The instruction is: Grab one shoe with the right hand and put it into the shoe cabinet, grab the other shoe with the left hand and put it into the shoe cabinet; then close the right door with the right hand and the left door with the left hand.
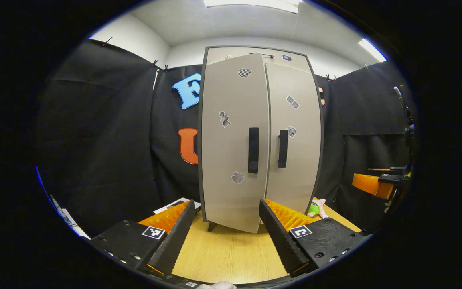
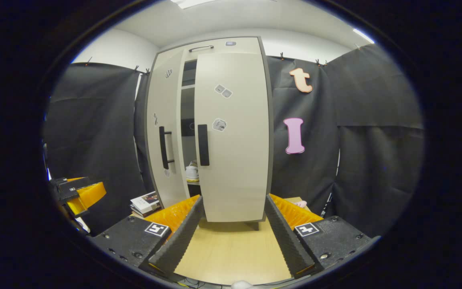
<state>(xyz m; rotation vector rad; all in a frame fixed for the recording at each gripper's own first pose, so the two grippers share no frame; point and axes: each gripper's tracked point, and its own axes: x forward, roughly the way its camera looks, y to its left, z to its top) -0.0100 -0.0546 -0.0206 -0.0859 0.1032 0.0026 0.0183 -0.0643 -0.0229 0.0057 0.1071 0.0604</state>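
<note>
Left gripper view: the left claw (image 1: 223, 237) is spread wide, pinching nothing, held low over the wooden worktop (image 1: 231, 257) and squared up to the shoe cabinet (image 1: 260, 136). The left door (image 1: 233, 140) hangs slightly ajar, its free edge proud of the right door (image 1: 293, 136); judging by the aim, the claw sits here so it can push that door flat. Left door handle (image 1: 253, 150) and right door handle (image 1: 282, 148) sit side by side at the centre seam. A small green and pink plush toy (image 1: 317, 208) lies on the worktop beside the cabinet's right foot. The right claw (image 1: 375, 182) appears at the far right, well apart from the cabinet; whether it is spread I cannot tell there. Stickers on the doors carry no legible writing; the square markers on the claw bodies are coded patterns, not text. Right gripper view: the right claw (image 2: 231, 237) is also spread and empty, backed off from the right door (image 2: 233, 136), which looks closed. Through the gap beside the open left door (image 2: 165, 132), a white shoe (image 2: 192, 171) rests on a shelf inside the cabinet, so the stowing looks done, though the second shoe is not visible. A stack of books (image 2: 144, 204) lies on the worktop near the left door; its covers are too small to read.
</note>
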